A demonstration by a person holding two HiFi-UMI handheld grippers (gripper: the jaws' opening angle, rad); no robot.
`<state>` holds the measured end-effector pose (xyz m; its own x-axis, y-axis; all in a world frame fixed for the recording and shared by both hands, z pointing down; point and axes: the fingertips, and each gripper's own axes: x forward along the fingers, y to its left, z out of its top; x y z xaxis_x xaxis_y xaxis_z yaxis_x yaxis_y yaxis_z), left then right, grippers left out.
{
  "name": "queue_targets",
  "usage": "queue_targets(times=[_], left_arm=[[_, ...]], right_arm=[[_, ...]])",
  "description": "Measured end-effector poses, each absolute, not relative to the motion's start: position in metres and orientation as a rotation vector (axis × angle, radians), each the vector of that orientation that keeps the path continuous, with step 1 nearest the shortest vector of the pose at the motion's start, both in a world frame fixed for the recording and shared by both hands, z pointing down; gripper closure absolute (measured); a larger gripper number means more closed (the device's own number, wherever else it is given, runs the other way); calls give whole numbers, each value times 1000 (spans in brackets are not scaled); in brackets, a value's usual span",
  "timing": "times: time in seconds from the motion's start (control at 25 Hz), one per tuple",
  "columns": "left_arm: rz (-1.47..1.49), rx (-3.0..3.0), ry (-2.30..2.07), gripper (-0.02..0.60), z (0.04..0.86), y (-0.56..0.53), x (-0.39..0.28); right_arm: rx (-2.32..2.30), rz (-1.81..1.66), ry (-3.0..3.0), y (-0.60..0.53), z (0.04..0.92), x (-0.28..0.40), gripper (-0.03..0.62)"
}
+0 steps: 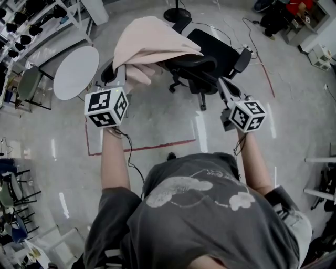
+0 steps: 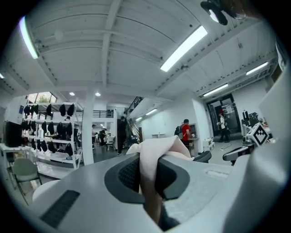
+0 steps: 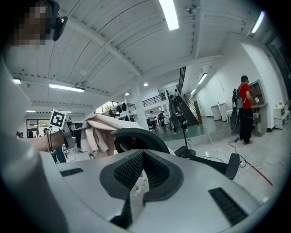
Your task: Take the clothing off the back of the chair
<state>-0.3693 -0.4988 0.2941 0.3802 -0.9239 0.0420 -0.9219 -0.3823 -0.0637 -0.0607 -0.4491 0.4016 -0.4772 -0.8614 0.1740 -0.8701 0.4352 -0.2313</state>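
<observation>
A pale pink garment drapes over the top of the black office chair. My left gripper is shut on the garment's left edge and holds it raised above the chair back. In the left gripper view the cloth is pinched between the dark pads of the left gripper. My right gripper hovers just right of the chair back, its fingers together with nothing in them. In the right gripper view the right gripper points at the curved chair back, with the lifted garment to the left.
A round white table stands left of the chair. Red tape marks the floor in front of me. Shelving lines the far left, and a fan base and cables lie behind the chair. People stand far off.
</observation>
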Motion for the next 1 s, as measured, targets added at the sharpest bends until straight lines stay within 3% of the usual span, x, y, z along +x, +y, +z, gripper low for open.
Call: queue_targets(times=[0.8,1.0], left_arm=[[-37,-2345,2185,569,333,-391,-370],[53,-2215,2266,569,307,-354,-375]], right_arm=[[1184,472,-2803,-438,427,-53,602],[1093,462,-2840,-427,428,-44,602]])
